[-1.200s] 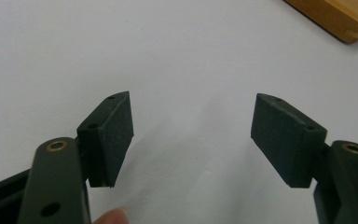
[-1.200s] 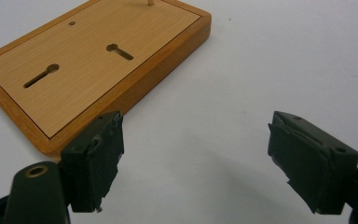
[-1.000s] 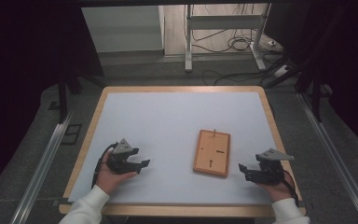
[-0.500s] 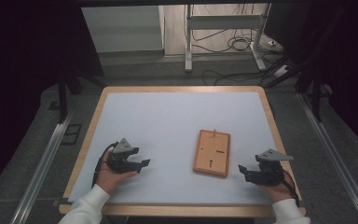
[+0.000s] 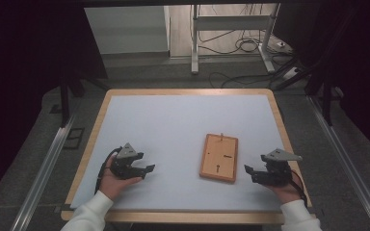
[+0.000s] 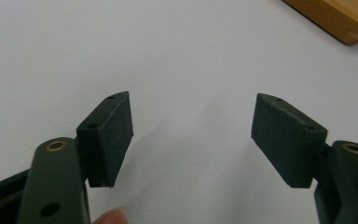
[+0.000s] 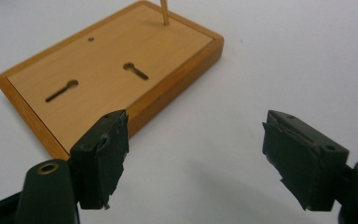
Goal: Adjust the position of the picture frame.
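A wooden picture frame (image 5: 219, 157) lies back side up on the white table, right of centre, with two keyhole slots and a thin peg (image 7: 164, 11) at its far edge. My right gripper (image 5: 248, 172) rests to the frame's right near the front edge and points left at it. In the right gripper view its jaws (image 7: 193, 154) are open with nothing between them; they have just been closing a little, and the frame (image 7: 107, 70) lies just ahead of the left jaw. My left gripper (image 5: 148, 169) sits at the front left, open over bare table (image 6: 191, 135). The frame's corner (image 6: 345, 18) shows far off.
The table has a wooden rim (image 5: 183, 91). Beyond its far edge a metal stand (image 5: 193, 43) and loose cables (image 5: 243, 45) sit on the floor. Rails run along both sides of the table.
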